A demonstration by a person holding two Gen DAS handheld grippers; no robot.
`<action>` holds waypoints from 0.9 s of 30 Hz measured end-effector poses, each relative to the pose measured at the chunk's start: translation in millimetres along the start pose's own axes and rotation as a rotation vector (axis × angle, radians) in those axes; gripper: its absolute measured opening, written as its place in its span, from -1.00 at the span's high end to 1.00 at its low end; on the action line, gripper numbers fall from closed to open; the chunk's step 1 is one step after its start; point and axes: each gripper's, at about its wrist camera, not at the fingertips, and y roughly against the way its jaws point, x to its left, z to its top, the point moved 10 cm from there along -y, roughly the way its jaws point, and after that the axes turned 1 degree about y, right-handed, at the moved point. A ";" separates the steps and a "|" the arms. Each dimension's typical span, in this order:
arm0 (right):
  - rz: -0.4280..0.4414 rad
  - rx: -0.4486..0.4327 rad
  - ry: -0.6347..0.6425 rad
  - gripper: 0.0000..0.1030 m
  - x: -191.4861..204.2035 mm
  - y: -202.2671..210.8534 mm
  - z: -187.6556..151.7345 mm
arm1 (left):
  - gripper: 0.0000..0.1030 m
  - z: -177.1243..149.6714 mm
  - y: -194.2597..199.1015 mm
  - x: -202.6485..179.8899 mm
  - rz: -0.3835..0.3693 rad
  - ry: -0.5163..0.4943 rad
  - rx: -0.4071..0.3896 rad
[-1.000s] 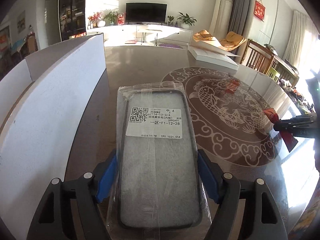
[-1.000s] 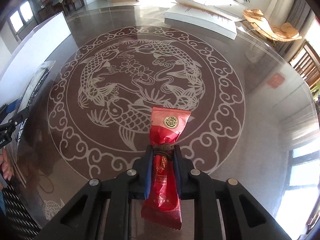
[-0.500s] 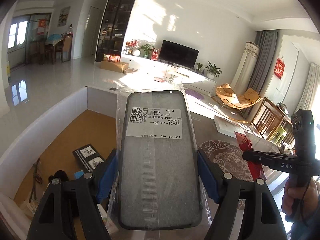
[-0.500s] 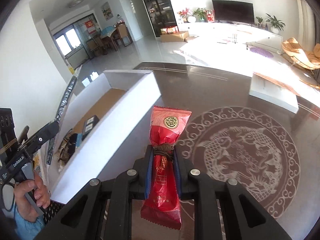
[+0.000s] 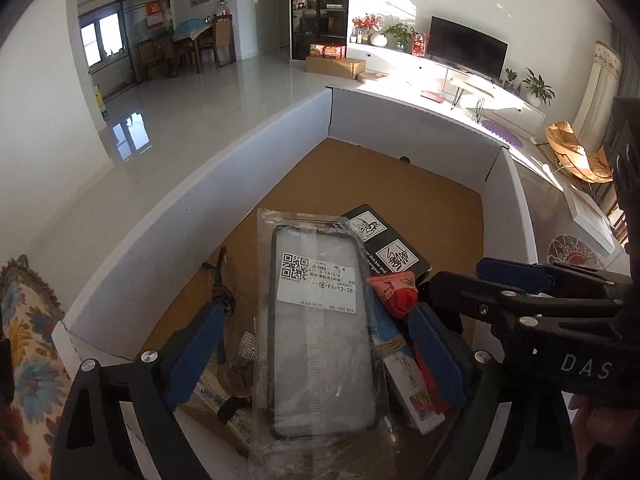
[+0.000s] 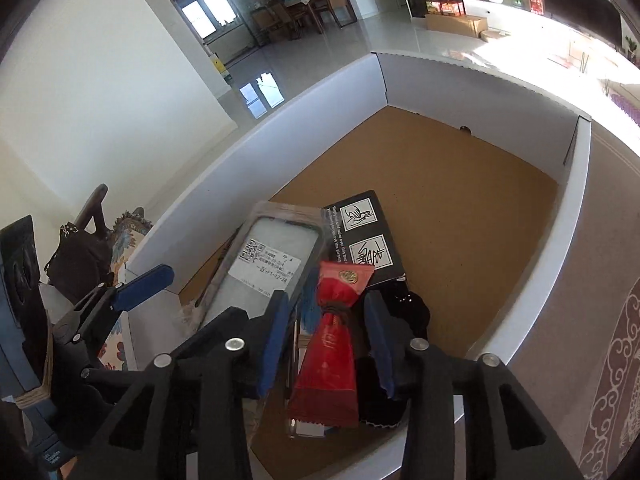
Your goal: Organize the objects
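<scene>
A phone case point(image 5: 320, 320) in a clear bag with a white QR label lies between the fingers of my left gripper point(image 5: 316, 356). Its jaws are opening and both blue pads stand clear of the bag. A red sachet point(image 6: 330, 352) tied with a dark band is between the fingers of my right gripper point(image 6: 328, 344). Those jaws are opening too, with a gap on each side. Both grippers hang over a white box point(image 5: 200, 208) with a brown floor. The case point(image 6: 272, 264) and the sachet point(image 5: 396, 292) rest on other items there.
In the box lie a black carton point(image 6: 364, 232) with white symbols, a brush, a blue tassel and a dark item. A floral-cushioned chair point(image 5: 28, 340) stands left of the box. The carp-patterned table point(image 6: 616, 360) runs on to the right. The box's far half shows bare floor.
Both grippers swung left from over the table to above the box. Both sets of jaws have opened and let go of the phone case and the red sachet.
</scene>
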 end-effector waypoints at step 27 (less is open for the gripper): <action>-0.330 -0.096 0.210 -0.80 -32.1 60.9 22.4 | -1.00 15.3 31.1 31.6 0.141 0.189 -0.063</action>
